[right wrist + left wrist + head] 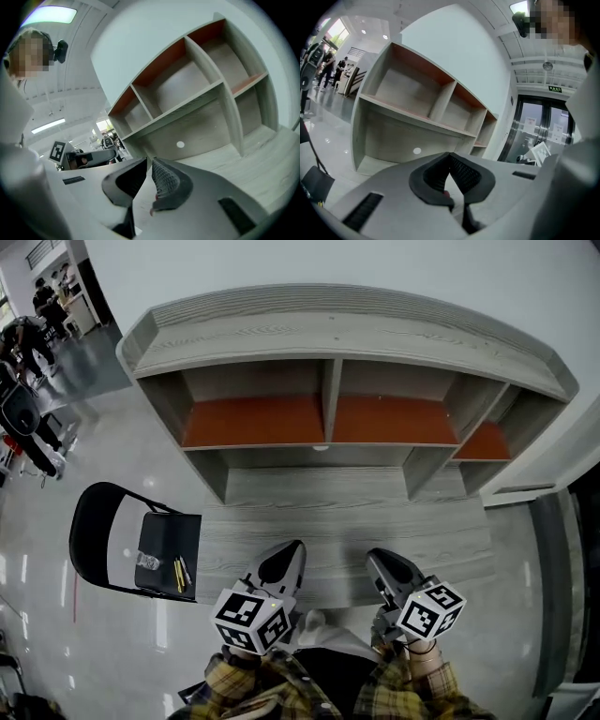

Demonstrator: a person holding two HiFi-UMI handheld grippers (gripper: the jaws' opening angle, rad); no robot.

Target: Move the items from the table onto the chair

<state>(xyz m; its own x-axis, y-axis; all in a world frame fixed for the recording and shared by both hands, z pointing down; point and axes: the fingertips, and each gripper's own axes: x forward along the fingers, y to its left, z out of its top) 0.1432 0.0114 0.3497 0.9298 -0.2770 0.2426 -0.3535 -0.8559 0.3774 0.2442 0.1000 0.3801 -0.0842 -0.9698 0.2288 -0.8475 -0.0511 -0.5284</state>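
Head view: clear plastic item and pens lie on black chair seat, left of counter. Left gripper and right gripper over counter's near edge
Left gripper view: fingers pressed together, holding nothing
Right gripper view: fingers slightly apart, empty

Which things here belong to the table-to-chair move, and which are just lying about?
Job: chair; clear item and pens on its seat; table; left gripper; right gripper.
Just around: shelf unit; people in the background.
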